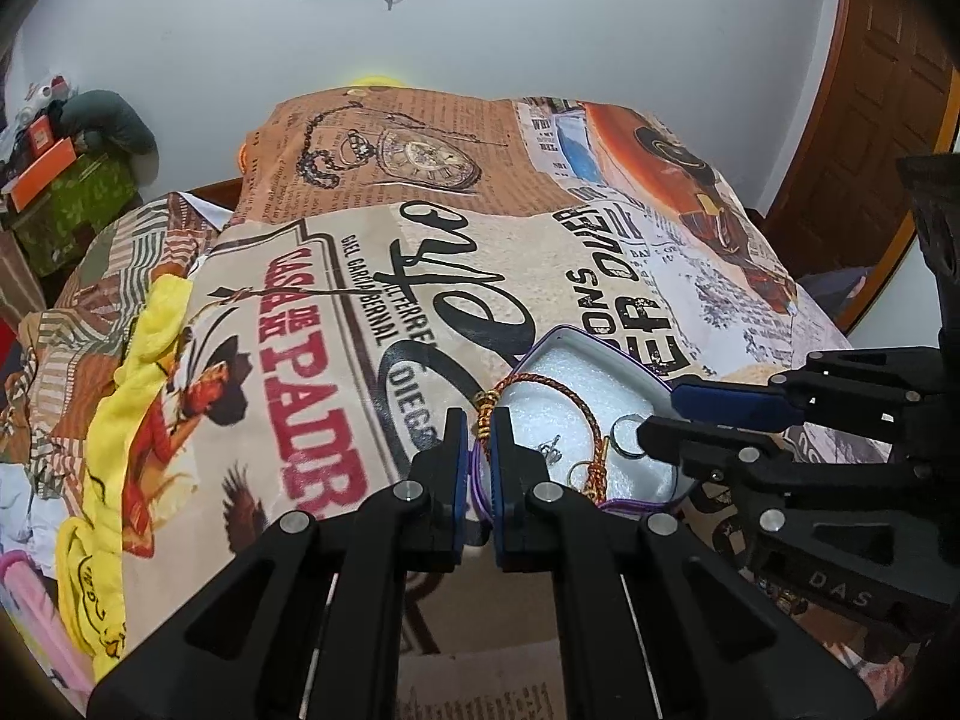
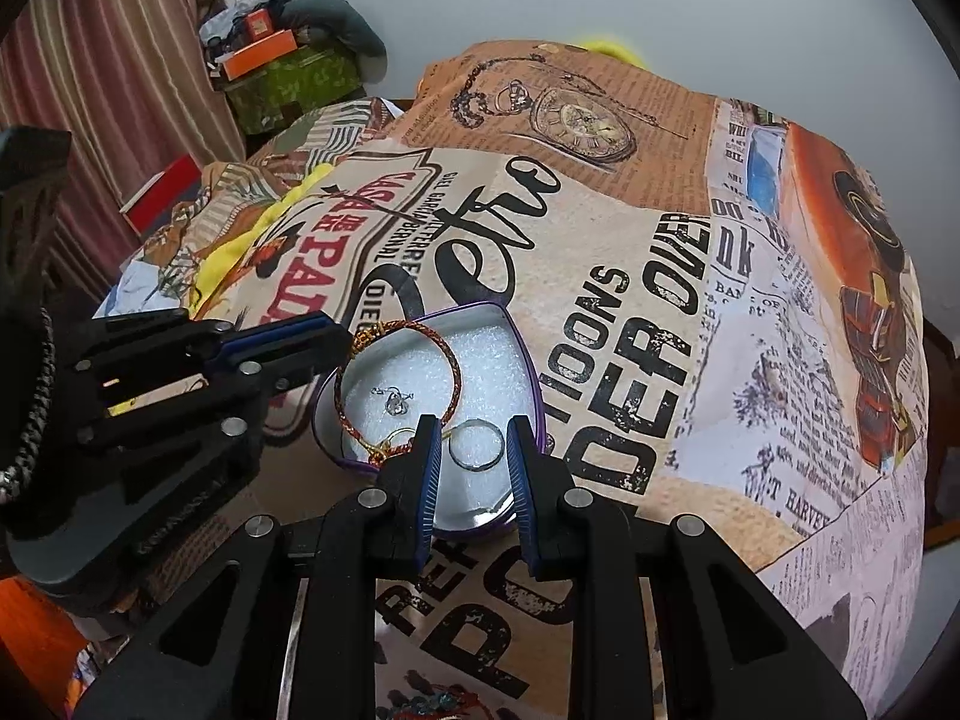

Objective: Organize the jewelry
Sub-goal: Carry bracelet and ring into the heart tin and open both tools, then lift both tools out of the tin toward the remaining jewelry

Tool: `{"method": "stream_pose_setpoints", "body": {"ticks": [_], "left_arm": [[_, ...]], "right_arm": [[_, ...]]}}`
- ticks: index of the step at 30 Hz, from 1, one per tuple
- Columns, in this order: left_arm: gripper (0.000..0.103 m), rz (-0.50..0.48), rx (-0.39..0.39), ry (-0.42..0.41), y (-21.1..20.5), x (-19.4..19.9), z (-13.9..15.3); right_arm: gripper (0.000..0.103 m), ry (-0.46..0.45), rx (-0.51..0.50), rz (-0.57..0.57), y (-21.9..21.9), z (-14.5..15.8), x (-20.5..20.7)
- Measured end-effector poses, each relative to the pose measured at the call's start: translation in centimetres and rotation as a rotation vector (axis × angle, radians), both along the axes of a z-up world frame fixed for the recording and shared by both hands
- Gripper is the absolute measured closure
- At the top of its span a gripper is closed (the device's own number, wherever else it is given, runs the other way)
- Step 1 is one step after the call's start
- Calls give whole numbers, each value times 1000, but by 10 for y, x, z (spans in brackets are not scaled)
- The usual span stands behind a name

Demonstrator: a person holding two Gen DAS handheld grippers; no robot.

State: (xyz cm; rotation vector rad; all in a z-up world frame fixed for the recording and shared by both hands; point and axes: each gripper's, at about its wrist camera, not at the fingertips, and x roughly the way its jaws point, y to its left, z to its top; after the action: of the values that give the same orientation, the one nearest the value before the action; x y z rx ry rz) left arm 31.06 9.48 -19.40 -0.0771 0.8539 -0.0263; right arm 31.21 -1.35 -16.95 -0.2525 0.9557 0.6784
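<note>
A purple heart-shaped tin with white foam lining sits on the printed cloth. In it lie a red-gold braided bracelet, a silver ring, a small silver stud and a thin gold ring. My left gripper is shut on the tin's near rim, by the bracelet's knot. My right gripper is open, its fingers either side of the silver ring, apart from it. In the left wrist view the right gripper comes in from the right over the tin.
The printed cloth covers a mound that falls away on all sides. A yellow cloth lies at the left. Boxes and a green bag stand at the far left by a curtain. A wooden door is at the right.
</note>
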Motion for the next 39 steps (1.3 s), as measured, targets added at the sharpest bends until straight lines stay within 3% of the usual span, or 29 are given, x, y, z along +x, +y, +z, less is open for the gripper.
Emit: {"method": "stream_pose_setpoints", "body": {"ticks": [8, 10, 25, 32, 39], "left_arm": [[81, 10, 10, -35, 2, -23, 22], [75, 10, 13, -46, 1, -30, 28], [64, -22, 32, -113, -29, -79, 66], [59, -49, 14, -114, -47, -96, 67], [59, -84, 7, -54, -64, -99, 43]], "right_arm": [[67, -61, 11, -32, -11, 21, -14], [67, -81, 12, -40, -15, 28, -19], [67, -196, 60, -79, -50, 70, -68], [66, -202, 67, -108, -71, 68, -82], [64, -141, 21, -119, -84, 36, -86]]}}
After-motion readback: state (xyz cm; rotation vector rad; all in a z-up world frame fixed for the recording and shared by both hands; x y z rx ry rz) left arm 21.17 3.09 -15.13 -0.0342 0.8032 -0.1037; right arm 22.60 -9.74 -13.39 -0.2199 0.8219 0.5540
